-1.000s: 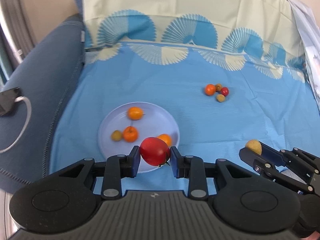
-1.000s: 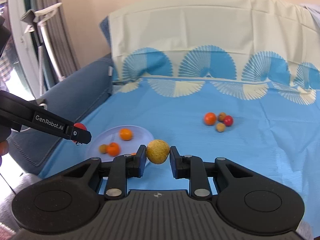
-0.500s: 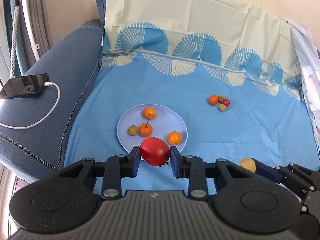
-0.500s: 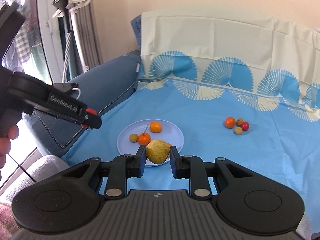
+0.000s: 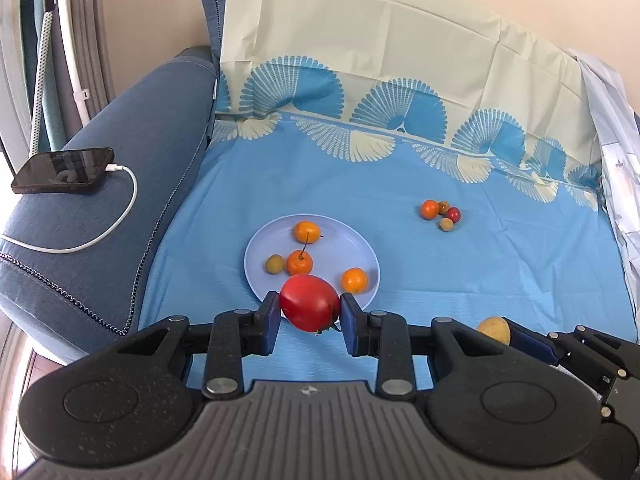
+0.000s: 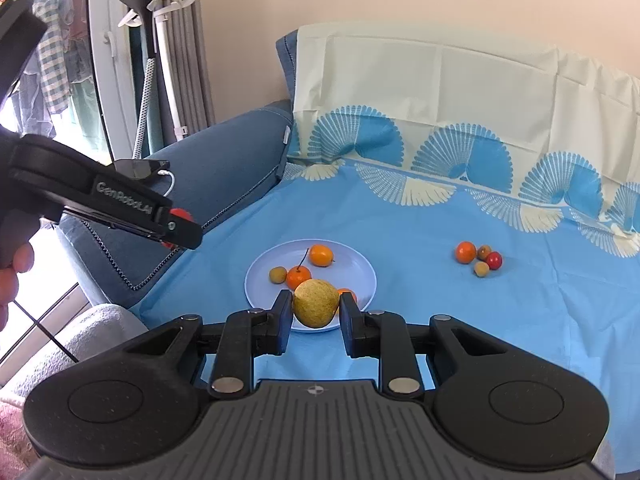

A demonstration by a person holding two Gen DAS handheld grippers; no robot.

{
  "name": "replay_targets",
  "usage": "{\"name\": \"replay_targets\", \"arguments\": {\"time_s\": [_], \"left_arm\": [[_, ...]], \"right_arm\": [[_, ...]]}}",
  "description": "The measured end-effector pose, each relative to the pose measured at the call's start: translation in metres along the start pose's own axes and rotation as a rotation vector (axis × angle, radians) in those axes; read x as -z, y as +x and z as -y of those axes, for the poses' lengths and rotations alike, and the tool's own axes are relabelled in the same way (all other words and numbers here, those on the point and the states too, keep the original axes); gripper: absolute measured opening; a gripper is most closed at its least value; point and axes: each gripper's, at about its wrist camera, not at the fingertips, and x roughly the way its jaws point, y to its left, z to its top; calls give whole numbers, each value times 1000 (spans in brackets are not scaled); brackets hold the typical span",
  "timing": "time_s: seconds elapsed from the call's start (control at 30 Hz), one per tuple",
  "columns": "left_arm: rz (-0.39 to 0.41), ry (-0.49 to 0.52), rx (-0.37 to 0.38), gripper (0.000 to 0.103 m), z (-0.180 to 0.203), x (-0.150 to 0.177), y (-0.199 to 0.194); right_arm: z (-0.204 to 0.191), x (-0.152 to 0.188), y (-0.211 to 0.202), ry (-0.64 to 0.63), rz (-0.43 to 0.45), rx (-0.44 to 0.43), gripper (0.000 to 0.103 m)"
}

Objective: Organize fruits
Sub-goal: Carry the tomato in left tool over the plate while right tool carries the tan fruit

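Note:
My left gripper [image 5: 309, 312] is shut on a red tomato [image 5: 310, 302], held above the near rim of a pale blue plate [image 5: 352, 240]. The plate holds three orange fruits and a small yellow-green one [image 5: 275, 264]. My right gripper [image 6: 315, 306] is shut on a yellow-green pear [image 6: 316, 302], held in front of the same plate [image 6: 360, 268]. The right gripper also shows in the left wrist view [image 5: 506, 330] at lower right. A cluster of several small fruits [image 5: 440, 213] lies on the blue cloth [image 5: 480, 280] to the right, also in the right wrist view [image 6: 478, 258].
A phone [image 5: 64, 170] with a white cable [image 5: 100, 236] lies on the blue sofa arm [image 5: 120, 200] at left. A cream and blue patterned cover [image 5: 380, 60] drapes the backrest. A white stand [image 6: 160, 60] and curtains are at far left.
Both grippers have pulled back and risen with their fruits held. The plate and the fruit cluster look smaller and farther. The sofa arm and phone have come into view.

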Motion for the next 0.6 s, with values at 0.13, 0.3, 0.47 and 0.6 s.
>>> {"name": "replay_targets", "arguments": {"time_s": [0.13, 0.3, 0.47, 0.6], "left_arm": [[-8, 4, -6, 35, 0, 2, 3], [-15, 10, -12, 35, 3, 2, 7], [-24, 12, -15, 35, 3, 1, 13], [-34, 12, -15, 35, 3, 0, 17]], "right_arm": [[2, 0, 1, 23, -5, 10, 26], [6, 1, 4, 42, -12, 16, 26], [8, -1, 11, 60, -21, 15, 26], [11, -3, 16, 73, -27, 8, 26]]}}
